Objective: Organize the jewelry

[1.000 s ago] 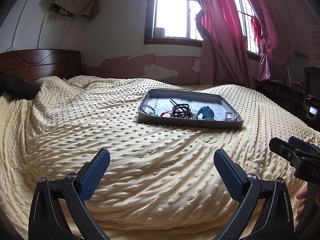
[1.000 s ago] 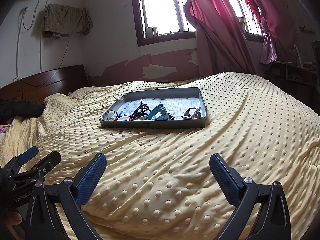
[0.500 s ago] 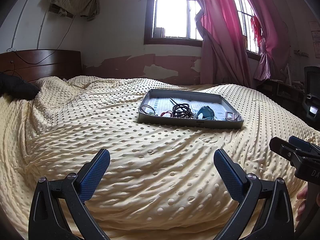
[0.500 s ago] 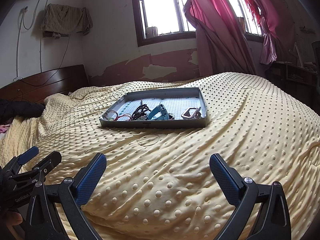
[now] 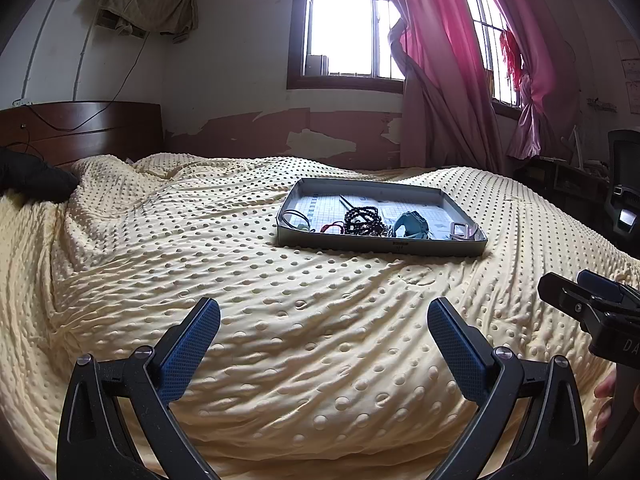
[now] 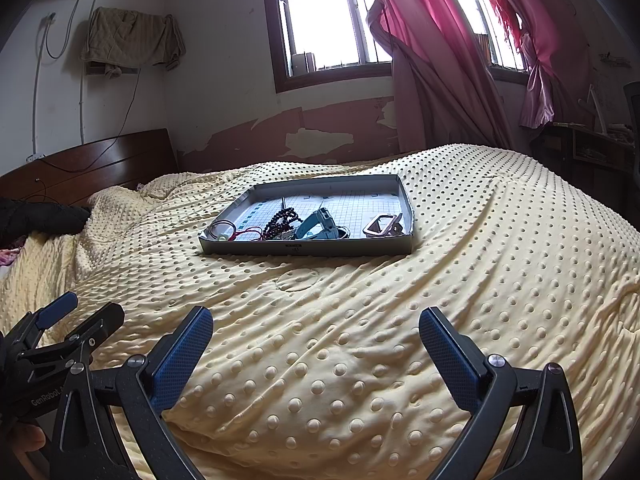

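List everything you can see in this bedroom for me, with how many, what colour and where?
tray: one, grey, on the bed, mid-blanket
bead string: one, dark, middle of the tray
teal item: one, teal, in the tray right of the beads
red cord: one, red, near the tray's left end
metal buckle: one, silvery, at the tray's right end
blanket: one, pale yellow, dotted, covering the bed
headboard: one, dark wood, far left
curtains: pink, by the windows
cloth: one, beige, hanging on the wall
left tool: one, black with blue pads, open, over the blanket
right tool: one, black with blue pads, open, over the blanket
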The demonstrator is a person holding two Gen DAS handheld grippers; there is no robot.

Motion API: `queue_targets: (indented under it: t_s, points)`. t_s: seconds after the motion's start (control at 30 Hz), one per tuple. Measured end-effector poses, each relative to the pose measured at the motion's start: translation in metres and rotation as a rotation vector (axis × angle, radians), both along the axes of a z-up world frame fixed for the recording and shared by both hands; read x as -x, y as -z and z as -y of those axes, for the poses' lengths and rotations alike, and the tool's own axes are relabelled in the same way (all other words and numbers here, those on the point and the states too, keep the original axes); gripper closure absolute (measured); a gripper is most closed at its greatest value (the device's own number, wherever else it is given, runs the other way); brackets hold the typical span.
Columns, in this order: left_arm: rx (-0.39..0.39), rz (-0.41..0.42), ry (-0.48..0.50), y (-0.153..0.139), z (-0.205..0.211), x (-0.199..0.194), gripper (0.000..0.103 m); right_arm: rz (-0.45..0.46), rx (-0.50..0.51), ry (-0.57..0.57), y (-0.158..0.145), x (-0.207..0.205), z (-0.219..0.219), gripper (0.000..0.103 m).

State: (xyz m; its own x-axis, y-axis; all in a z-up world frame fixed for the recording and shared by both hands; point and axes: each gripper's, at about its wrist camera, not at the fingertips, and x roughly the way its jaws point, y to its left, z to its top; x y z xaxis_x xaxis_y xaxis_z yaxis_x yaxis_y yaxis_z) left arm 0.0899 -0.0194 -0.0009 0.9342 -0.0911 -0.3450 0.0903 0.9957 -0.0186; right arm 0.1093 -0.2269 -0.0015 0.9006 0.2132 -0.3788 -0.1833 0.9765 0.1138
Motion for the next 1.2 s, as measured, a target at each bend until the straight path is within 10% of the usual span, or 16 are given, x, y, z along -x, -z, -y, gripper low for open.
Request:
queue_targets:
  t_s: [1.2]
  points:
    - [-0.051, -0.026, -0.138, -0.0021, 0.0035, 0.0023, 0.001, -0.001, 0.001, -0.001, -0.0003, -0.0003, 0.0004, 0.000]
